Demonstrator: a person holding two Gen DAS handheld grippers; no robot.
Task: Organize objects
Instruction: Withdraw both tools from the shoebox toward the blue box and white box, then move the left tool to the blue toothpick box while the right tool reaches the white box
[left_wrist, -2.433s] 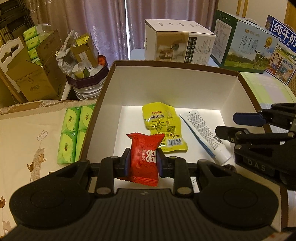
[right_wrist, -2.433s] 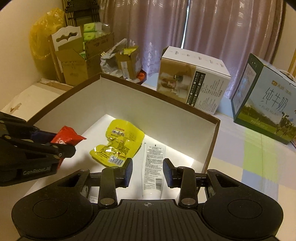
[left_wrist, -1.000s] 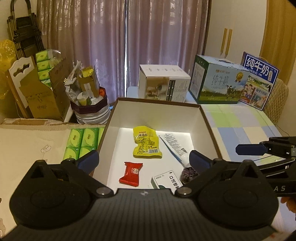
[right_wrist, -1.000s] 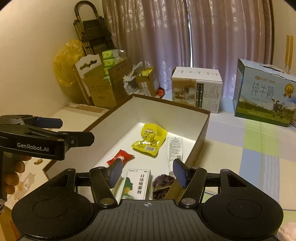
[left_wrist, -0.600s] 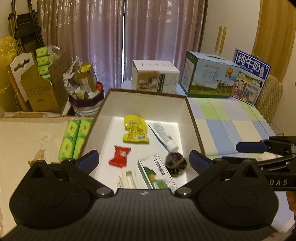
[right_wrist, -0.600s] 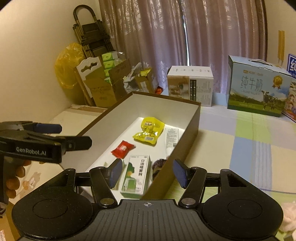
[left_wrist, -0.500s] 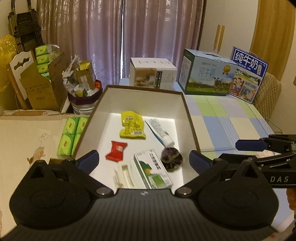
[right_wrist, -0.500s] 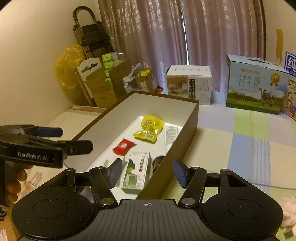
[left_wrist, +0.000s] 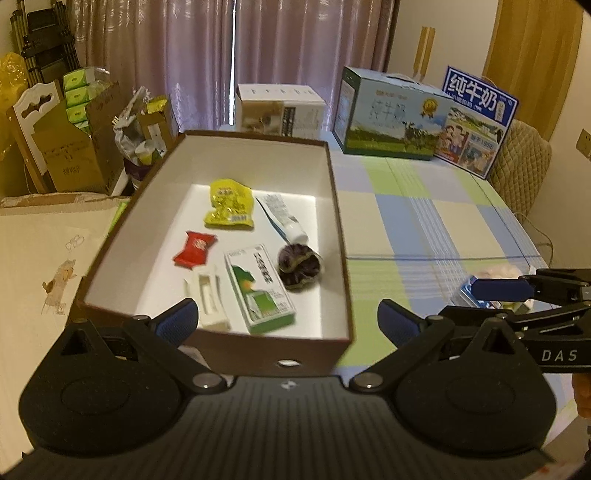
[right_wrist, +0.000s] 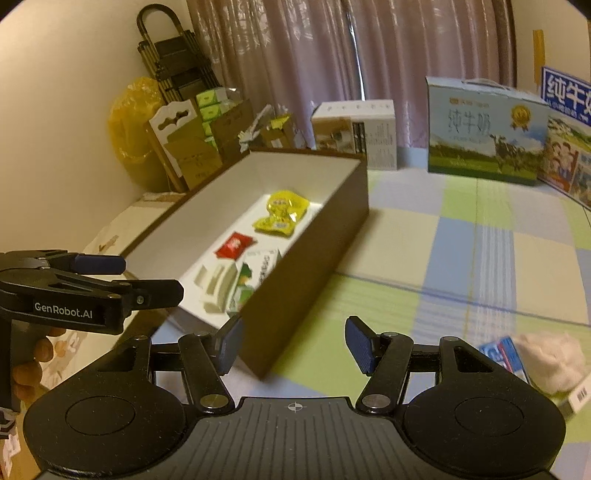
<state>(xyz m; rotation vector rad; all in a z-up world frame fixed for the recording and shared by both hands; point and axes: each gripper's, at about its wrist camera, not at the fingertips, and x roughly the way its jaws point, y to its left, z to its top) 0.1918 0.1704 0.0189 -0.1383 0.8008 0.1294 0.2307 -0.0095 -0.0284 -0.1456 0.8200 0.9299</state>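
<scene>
Six things already lie in the brown box (left_wrist: 334, 206) — among them the red packet (left_wrist: 194, 248) and the green carton (left_wrist: 260, 288). Both the left gripper (left_wrist: 287, 322) and right gripper (right_wrist: 291, 344) hang empty with jaws spread, while a blue pack (right_wrist: 502, 352) and pale bundle (right_wrist: 550, 360) wait on the desk by the right one — likely next.

Checked tablecloth (left_wrist: 424, 229) — brown box (left_wrist: 338, 221), milk cartons (left_wrist: 391, 114)

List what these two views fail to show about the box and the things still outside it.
- Toothpaste tube and dark scrunchie: hidden by the box wall in the right wrist view.
- Blue-and-white pack under a pale cloth: partly covered, blurred, label unreadable.
- Same items in the left wrist view: hidden by the right gripper.
</scene>
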